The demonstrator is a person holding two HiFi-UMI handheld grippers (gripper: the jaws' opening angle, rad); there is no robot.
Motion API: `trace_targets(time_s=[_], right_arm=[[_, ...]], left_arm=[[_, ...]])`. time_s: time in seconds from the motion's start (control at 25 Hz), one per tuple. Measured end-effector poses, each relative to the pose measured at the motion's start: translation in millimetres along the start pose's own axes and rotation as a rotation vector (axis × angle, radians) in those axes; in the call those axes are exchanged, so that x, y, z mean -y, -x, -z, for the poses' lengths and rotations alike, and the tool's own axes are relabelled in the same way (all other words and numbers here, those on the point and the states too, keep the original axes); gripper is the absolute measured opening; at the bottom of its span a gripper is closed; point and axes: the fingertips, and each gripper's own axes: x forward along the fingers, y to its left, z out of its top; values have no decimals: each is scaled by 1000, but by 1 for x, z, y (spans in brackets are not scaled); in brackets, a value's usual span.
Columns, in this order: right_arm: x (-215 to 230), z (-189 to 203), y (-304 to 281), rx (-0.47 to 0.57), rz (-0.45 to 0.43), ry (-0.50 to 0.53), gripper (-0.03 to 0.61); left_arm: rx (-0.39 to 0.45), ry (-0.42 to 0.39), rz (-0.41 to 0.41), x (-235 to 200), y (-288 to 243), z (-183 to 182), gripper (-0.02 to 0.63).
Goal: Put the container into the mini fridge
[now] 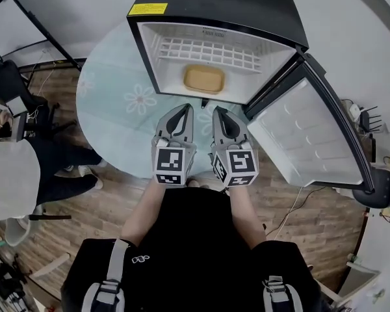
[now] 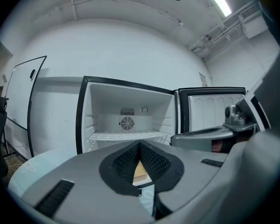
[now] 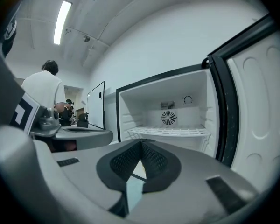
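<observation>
Container [image 1: 204, 78] inside open mini fridge [image 1: 221, 5]

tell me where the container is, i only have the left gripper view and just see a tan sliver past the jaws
Observer: The head view shows the container lying inside the mini fridge, on its floor below the wire shelf.
Operator: is the right gripper holding anything
Observer: No. In the right gripper view, the right gripper has its jaws shut with nothing between them.
Operator: anyone close by
Observer: Yes, a person in a white top stands just left of the round table that the fridge sits on.
</observation>
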Motion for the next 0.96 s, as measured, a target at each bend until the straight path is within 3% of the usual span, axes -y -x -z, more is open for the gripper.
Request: trace_targets(time_s=[0.96], right_arm=[[-4,3,4,12,-20,-34,5]], left_arm=[[-32,62,-5,1,1,10,14]])
